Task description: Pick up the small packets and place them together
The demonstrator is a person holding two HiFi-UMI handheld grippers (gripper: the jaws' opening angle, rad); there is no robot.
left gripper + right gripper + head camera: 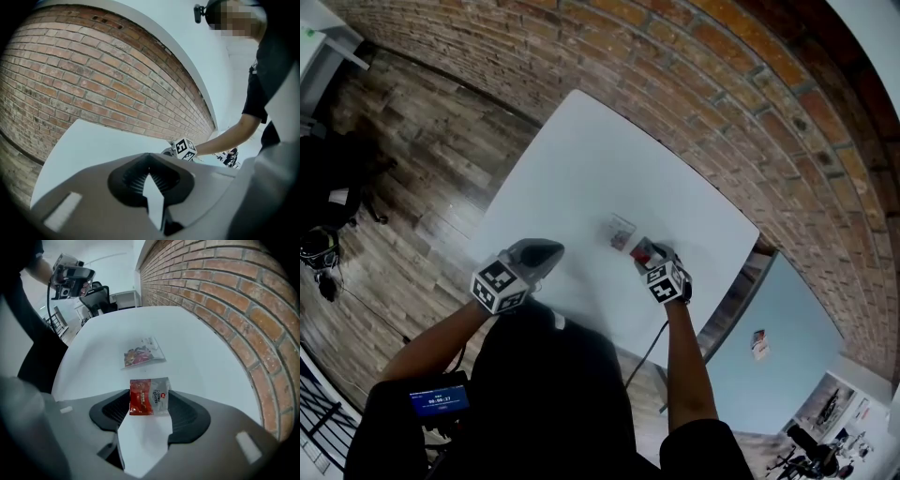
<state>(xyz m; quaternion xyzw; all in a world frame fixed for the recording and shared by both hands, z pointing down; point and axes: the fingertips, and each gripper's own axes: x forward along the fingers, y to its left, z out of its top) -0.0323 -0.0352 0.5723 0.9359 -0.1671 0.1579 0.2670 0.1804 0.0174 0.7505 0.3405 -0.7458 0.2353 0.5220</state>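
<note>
Two small packets lie near the table's right side. A red-and-silver packet (149,397) (641,250) rests flat on the white table (197,348), and a clear packet with coloured contents (143,352) (621,232) lies just beyond it. My right gripper (149,405) (649,257) points steeply down over the red-and-silver packet. Its jaws stand wide, one at each side edge of the packet, without squeezing it. My left gripper (150,182) (547,251) is shut with nothing in it. It hovers over the table's near left part, well away from both packets.
A brick wall (694,84) runs along the table's far side. The table's near edge (609,342) is close behind my grippers. A wooden floor (412,187) lies to the left, and office chairs (96,296) stand beyond the table's end.
</note>
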